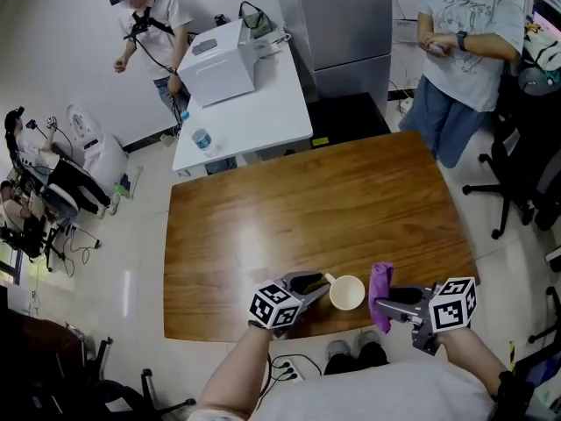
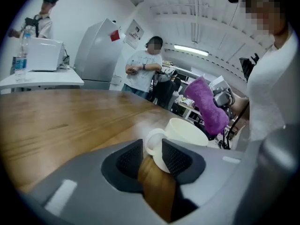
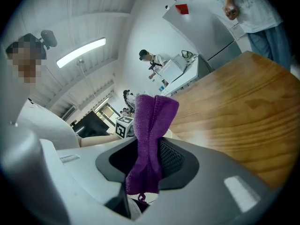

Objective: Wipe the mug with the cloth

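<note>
A cream mug [image 1: 347, 292] stands upright on the wooden table [image 1: 307, 209] close to its near edge, with its handle turned left. My left gripper [image 1: 317, 281] reaches in from the left. In the left gripper view the mug's handle [image 2: 152, 141] lies between the jaws of the left gripper [image 2: 152, 156], and a thin gap shows beside it, so the gripper is open. My right gripper [image 1: 386, 298] is just right of the mug, shut on a purple cloth [image 1: 380, 286]. The cloth [image 3: 150, 139] stands up folded from the right gripper [image 3: 147, 161].
A white table [image 1: 263, 121] behind the wooden one carries a white appliance [image 1: 219, 64] and a water bottle [image 1: 202, 139]. One person [image 1: 465, 51] stands at the far right corner, another [image 1: 149, 24] at the back left. A black office chair [image 1: 526, 174] is on the right.
</note>
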Demonstrator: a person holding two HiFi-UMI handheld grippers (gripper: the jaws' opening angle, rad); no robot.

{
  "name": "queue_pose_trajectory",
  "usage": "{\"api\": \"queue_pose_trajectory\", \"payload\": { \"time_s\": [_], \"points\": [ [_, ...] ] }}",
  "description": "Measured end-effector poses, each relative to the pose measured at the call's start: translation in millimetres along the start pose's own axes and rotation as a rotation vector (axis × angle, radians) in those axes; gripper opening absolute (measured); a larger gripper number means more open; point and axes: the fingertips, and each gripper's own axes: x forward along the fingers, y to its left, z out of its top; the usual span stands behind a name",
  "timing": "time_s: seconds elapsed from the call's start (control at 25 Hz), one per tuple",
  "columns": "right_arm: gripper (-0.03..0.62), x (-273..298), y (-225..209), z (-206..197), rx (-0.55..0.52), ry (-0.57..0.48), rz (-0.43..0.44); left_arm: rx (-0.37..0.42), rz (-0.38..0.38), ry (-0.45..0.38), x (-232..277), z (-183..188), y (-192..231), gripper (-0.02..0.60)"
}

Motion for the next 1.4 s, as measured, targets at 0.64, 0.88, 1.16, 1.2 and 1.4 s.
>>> {"api": "queue_pose_trajectory", "payload": {
  "time_s": [0.64, 0.88, 1.16, 1.2, 1.4],
  "points": [
    [0.129, 18, -41, 33, -0.003, 0.034, -0.018, -0.039, -0.027, -0.027, 21, 5, 9, 0.043],
    [0.129, 49, -64, 61, -0.006, 0.041, 0.022, -0.066, -0.025, -0.033, 23, 4, 10, 0.043],
    [0.129, 86, -70, 73, -0.005, 0.077, 0.087, -0.105, -0.02, -0.055, 25, 7, 13, 0.044],
    [0.129, 91, -72, 71, 0.003, 0.086, 0.094, -0.111, -0.018, -0.059, 25, 7, 14, 0.045],
    [0.129, 106, -81, 57, 0.078, 0.118, 0.132, -0.148, -0.009, -0.087, 23, 10, 21, 0.047]
  ]
}}
